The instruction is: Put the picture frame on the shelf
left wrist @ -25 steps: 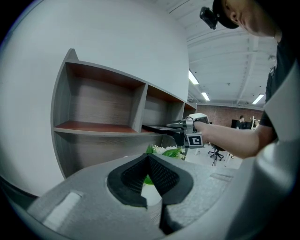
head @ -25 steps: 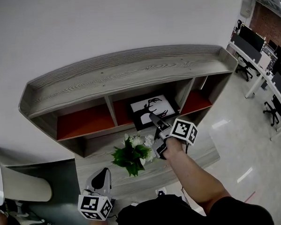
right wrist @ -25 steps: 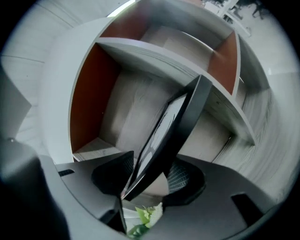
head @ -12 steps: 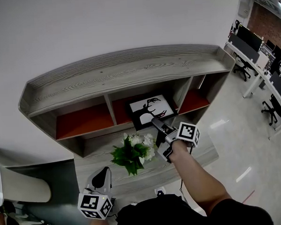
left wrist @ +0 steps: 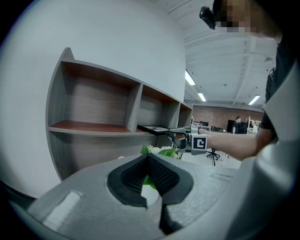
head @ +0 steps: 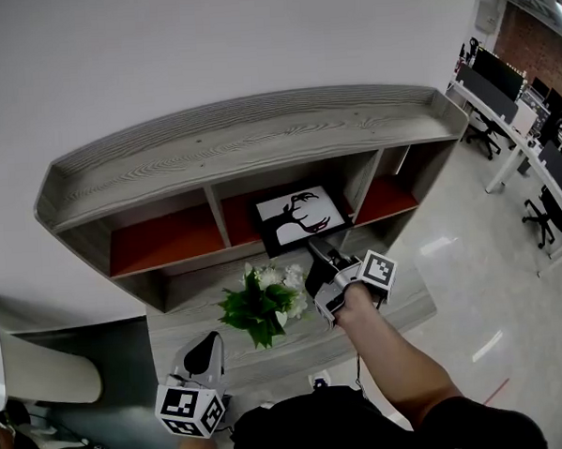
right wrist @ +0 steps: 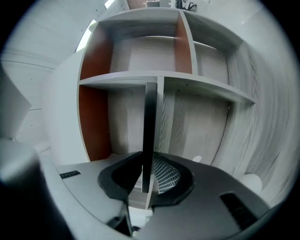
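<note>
Head view: we see a grey woodgrain shelf (head: 258,140) with red-orange lining. The flat black picture frame (head: 299,218) sits in its middle bay, right gripper (head: 322,256) at the corner.
Left gripper view: left gripper (left wrist: 152,199) jaws are pressed together, empty.
Right gripper view: jaws have just been closing and pinch the thin frame edge-on.

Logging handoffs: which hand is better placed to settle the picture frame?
Right: the right gripper has just closed on the picture frame in the shelf; the left gripper sits far back.

Bouquet (head: 265,307): white blooms, green leaves, upright. Wall (head: 206,44): plain white. Floor (head: 472,275): pale, glossy (light streaks reflected). Far right: desks (head: 531,121) carrying monitors (head: 500,72), office chairs (head: 488,135) alongside. Brick wall (head: 544,45) beyond.
</note>
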Demonstrator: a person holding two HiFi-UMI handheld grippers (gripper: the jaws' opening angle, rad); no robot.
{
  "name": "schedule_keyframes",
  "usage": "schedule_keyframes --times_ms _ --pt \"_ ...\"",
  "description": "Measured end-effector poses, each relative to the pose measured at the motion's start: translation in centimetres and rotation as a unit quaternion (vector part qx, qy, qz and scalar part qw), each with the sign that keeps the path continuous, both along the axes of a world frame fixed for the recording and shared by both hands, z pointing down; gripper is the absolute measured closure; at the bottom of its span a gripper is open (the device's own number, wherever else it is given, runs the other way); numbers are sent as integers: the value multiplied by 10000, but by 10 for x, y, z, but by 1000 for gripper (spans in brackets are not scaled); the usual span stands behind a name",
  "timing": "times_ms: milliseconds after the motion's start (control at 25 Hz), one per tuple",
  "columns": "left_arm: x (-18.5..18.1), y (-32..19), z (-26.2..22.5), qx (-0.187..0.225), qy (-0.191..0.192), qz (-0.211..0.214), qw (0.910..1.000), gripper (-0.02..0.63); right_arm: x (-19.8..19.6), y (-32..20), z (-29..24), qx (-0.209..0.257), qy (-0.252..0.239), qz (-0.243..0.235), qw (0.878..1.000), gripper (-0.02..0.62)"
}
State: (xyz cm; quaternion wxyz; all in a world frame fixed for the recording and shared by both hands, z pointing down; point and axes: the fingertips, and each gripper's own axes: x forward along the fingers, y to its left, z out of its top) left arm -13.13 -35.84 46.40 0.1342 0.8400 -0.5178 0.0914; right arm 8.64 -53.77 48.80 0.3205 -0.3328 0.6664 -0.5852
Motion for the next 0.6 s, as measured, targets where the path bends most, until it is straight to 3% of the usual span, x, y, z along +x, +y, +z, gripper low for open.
schedule_keyframes --times_ms 600 --pt "-6 5 1 -8 -9 -210 9998 597 -12 -21 0 -92 -48 115 9999 522"
